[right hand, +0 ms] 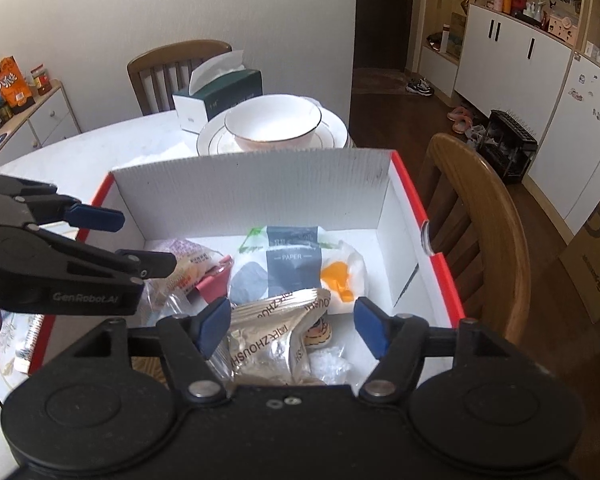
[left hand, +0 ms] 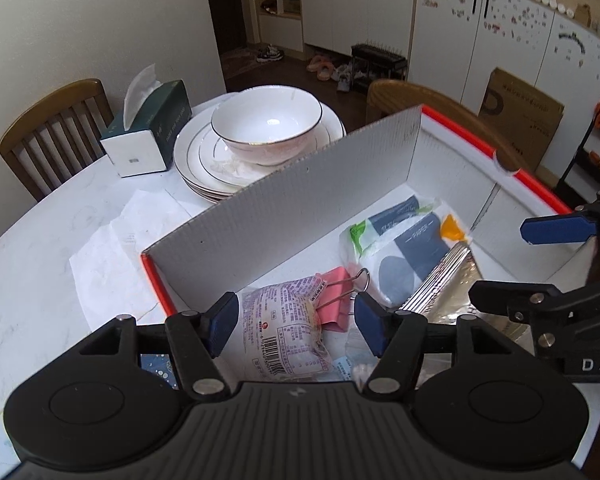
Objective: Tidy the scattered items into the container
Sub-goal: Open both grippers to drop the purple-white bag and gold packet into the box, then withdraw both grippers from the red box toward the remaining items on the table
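Observation:
A white cardboard box with a red rim (left hand: 300, 200) (right hand: 252, 188) stands on the table. Inside lie a purple-printed snack bag (left hand: 288, 324) (right hand: 188, 260), a pink binder clip (left hand: 336, 300) (right hand: 214, 284), a tissue pack marked PAPER (left hand: 404, 248) (right hand: 296, 268) and a silver foil bag (left hand: 452, 284) (right hand: 268, 340). My left gripper (left hand: 296, 320) is open and empty above the snack bag and clip. My right gripper (right hand: 292, 324) is open and empty above the foil bag. Each gripper shows at the edge of the other's view.
Behind the box stand a white bowl (left hand: 266, 122) (right hand: 274, 122) on stacked plates (left hand: 204, 160) and a green tissue box (left hand: 148, 132) (right hand: 218, 98). Loose paper (left hand: 116, 240) lies left of the box. Wooden chairs (left hand: 56, 132) (right hand: 480, 216) stand around the table.

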`<state>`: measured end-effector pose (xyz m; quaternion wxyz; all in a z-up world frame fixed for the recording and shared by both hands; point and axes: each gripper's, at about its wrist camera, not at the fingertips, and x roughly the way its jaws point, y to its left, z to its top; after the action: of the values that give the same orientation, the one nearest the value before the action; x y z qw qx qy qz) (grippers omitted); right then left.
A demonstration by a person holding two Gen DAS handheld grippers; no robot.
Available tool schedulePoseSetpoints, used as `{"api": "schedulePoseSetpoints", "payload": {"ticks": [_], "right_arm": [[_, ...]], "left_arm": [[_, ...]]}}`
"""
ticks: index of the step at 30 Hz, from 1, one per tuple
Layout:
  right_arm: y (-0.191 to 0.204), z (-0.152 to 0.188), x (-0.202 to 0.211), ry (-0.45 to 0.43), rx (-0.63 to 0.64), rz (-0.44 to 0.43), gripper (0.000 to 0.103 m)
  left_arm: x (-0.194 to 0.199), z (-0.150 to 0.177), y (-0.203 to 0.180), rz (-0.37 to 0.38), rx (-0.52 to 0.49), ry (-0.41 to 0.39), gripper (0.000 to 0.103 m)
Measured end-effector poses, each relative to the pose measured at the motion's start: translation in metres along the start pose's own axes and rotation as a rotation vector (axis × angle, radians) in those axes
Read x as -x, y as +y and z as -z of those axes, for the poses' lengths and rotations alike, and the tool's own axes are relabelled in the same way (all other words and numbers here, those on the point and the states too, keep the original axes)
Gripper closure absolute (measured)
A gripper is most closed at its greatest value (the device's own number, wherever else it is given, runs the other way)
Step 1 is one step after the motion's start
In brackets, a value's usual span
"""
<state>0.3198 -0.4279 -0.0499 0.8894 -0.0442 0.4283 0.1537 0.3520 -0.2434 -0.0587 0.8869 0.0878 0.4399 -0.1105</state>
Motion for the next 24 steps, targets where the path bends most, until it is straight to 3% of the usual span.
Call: {"api": "schedulePoseSetpoints", "payload": {"ticks": [24], "right_arm": [[0.026, 0.009, 0.053, -0.078, -0.026, -0.027, 0.017]], "left_arm": [[0.074, 0.033, 0.024, 0.081, 0.065, -0.119, 0.037]]}}
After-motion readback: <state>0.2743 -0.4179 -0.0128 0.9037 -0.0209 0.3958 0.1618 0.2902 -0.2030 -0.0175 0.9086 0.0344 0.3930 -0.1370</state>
